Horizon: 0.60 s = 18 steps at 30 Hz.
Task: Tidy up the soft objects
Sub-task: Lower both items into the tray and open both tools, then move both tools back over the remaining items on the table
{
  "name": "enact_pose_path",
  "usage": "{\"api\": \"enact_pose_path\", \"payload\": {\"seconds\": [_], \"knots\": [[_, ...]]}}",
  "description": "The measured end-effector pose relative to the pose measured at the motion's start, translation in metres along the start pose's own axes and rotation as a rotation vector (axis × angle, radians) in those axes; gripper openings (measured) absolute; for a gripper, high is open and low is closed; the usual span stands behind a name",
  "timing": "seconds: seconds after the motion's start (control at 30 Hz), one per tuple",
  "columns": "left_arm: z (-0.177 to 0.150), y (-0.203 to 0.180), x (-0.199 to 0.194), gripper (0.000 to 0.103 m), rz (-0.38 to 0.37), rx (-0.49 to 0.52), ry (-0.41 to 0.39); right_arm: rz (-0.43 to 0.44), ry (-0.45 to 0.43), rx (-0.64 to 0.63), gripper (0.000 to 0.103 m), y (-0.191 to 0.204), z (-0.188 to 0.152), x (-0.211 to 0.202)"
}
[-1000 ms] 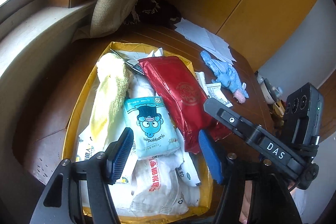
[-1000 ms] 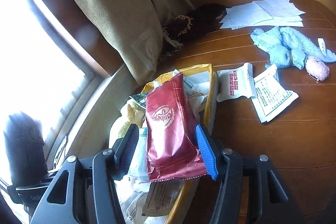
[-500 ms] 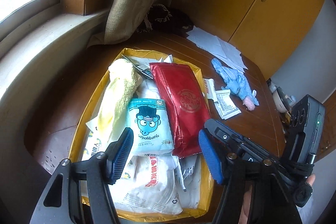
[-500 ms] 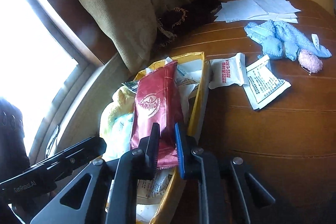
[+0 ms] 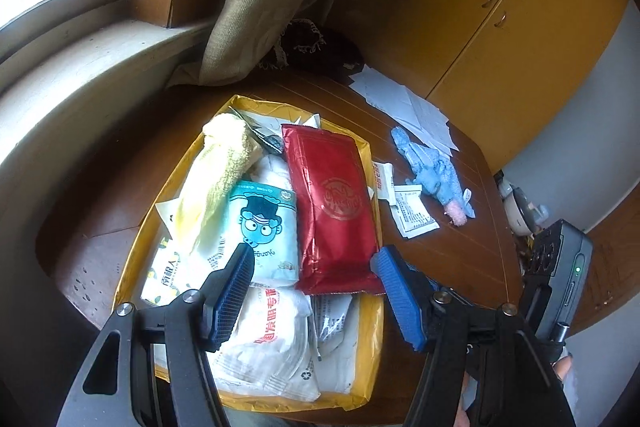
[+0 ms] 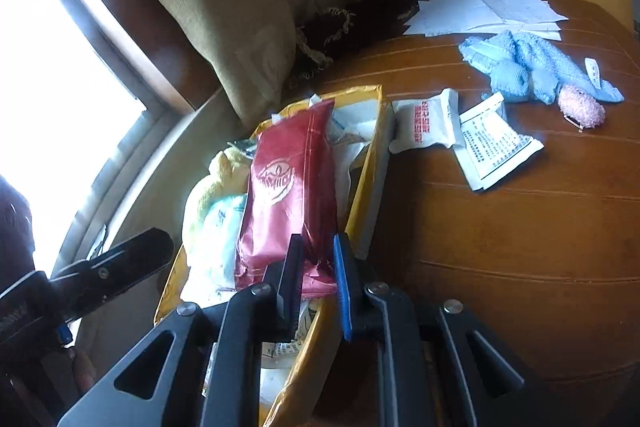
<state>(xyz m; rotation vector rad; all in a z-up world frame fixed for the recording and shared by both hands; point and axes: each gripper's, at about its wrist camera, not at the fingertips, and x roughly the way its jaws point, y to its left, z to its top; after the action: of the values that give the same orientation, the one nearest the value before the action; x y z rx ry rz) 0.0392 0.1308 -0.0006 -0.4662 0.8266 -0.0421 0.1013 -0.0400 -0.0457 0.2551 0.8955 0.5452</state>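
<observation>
Daylight from blown-out window (image 6: 60, 75), dim warm room, fisheye-curved edges, dark vignetted corners

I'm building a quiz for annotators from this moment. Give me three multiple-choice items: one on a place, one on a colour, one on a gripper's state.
1. Where does the blue knitted toy lie?
A. In the yellow tray
B. On the wooden table, outside the tray
C. On the window sill

2. What colour is the pack that the right gripper grips?
A. Red
B. Green
C. White

3. How does the left gripper stand?
A. Shut on the yellow towel
B. Shut on the cartoon-face pack
C. Open, holding nothing

Key: 1 B, it rests on the wooden table beyond the yellow tray; 2 A, the fingers pinch the near end of the red pack; 3 C, its blue pads stand wide apart above the pile.
</observation>
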Motion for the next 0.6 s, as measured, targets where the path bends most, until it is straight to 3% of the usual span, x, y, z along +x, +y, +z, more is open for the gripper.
{"api": "enact_pose_path", "payload": {"seconds": [0.23, 0.27, 0.37, 0.6], "knots": [[-0.005, -0.021, 0.001, 0.068, -0.032, 0.048, 0.007, 0.035, -0.052, 0.074, 0.015, -0.025, 0.004, -0.028], [-0.005, -0.025, 0.002, 0.068, -0.044, 0.057, 0.007, 0.045, -0.055, 0.09, 0.02, -0.032, 0.004, -0.032], [-0.005, -0.04, 0.007, 0.07, -0.072, 0.078, 0.021, 0.076, -0.071, 0.126, 0.048, -0.053, 0.004, -0.045], [-0.005, -0.088, 0.038, 0.074, -0.123, 0.164, 0.095, 0.043, -0.099, 0.201, 0.06, -0.114, 0.003, -0.078]]}}
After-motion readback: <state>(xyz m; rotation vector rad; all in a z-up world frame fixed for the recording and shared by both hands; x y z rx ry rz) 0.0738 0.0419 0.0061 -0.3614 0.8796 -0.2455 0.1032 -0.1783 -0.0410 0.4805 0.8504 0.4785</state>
